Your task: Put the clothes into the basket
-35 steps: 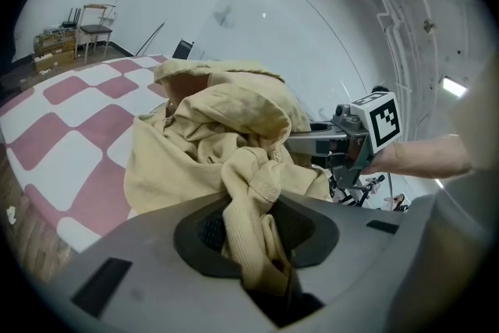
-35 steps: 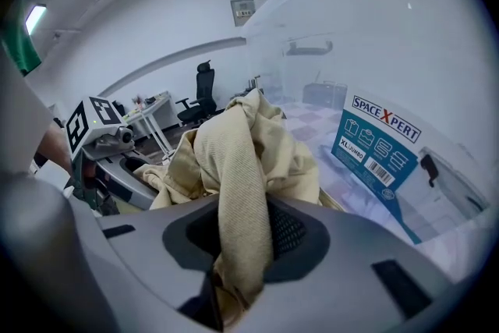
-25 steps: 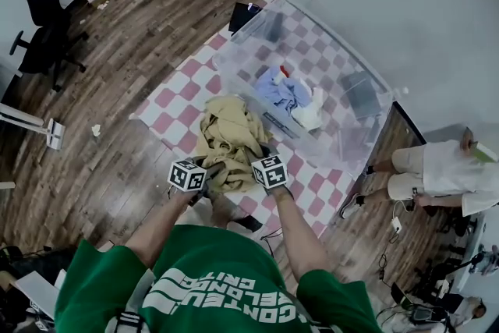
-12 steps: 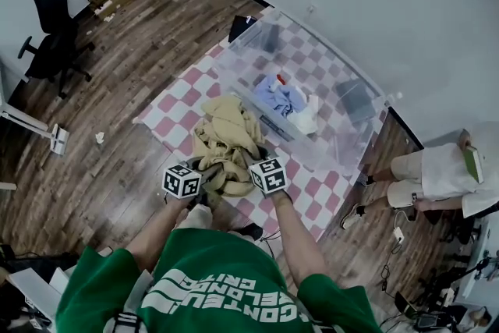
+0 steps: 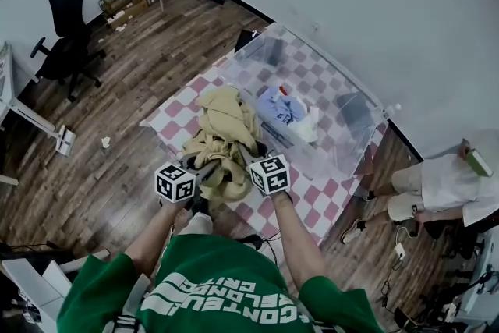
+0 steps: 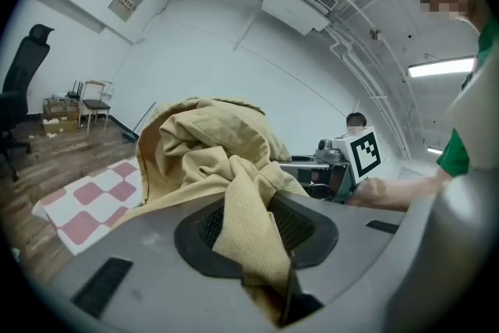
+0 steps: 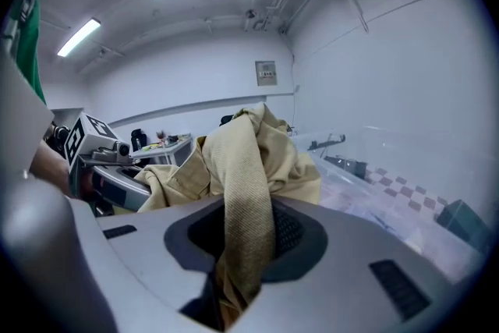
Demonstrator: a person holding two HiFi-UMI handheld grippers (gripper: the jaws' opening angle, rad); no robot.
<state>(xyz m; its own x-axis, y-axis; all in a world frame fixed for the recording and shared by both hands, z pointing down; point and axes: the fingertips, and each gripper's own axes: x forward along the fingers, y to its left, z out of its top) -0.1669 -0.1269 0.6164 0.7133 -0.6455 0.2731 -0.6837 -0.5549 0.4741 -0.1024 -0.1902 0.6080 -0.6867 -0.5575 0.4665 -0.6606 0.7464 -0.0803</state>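
Both claws grip one garment. The left claw (image 5: 204,169) is clamped on a ribbed fold of the tan garment (image 5: 226,125), and the left gripper view shows that cloth pinched between the jaws and bunched up in a heap above them. The right claw (image 5: 248,158) is likewise closed on a ribbed strip of the same garment, which runs out of the jaws and up into the heap.

The two claws are side by side and near each other, with the garment slung between them. It is outside the basket, on the near side of it. Whether its far end touches the checked cloth (image 5: 175,117) cannot be told.

The clear basket (image 5: 343,144) stands on the pink-and-white checked cloth, just beyond the garment. A blue garment (image 5: 279,107) and a white one (image 5: 310,123) lie in it.

The floor is wood planks (image 5: 109,168). A black office chair (image 5: 66,31) stands well off to the left. A seated person (image 5: 444,183) is at the right edge.
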